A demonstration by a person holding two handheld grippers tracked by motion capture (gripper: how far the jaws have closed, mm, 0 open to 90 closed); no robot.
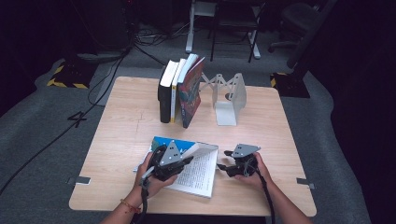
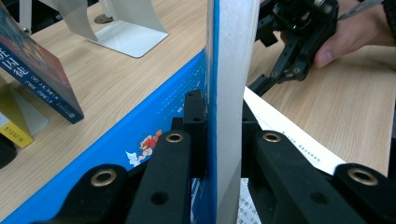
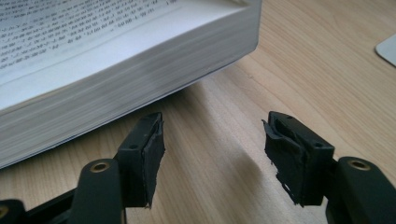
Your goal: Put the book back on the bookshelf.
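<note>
The left tongs [image 1: 183,162] are clamping the lifted front section of the open book [image 1: 196,172], cover and a wad of pages together, and in the left gripper view that white page block [image 2: 231,93] with its blue cover [image 2: 154,135] is standing upright between the closed jaws. The book is lying on the near middle of the desk [image 1: 121,140], its lower half flat and showing dense printed lines. So the opening or page-turning seems to be partly done: one section is raised, and it is not yet laid over or closed. Just to the right, the right tongs [image 1: 223,166] are hanging open and empty, the jaws well apart, low over the wood beside the book's thick page edge [image 3: 116,84] without touching it; they are probably going to take or steady that side next. Farther back, a row of upright books [image 1: 180,91] is leaning beside a white metal bookend [image 1: 229,100].
</note>
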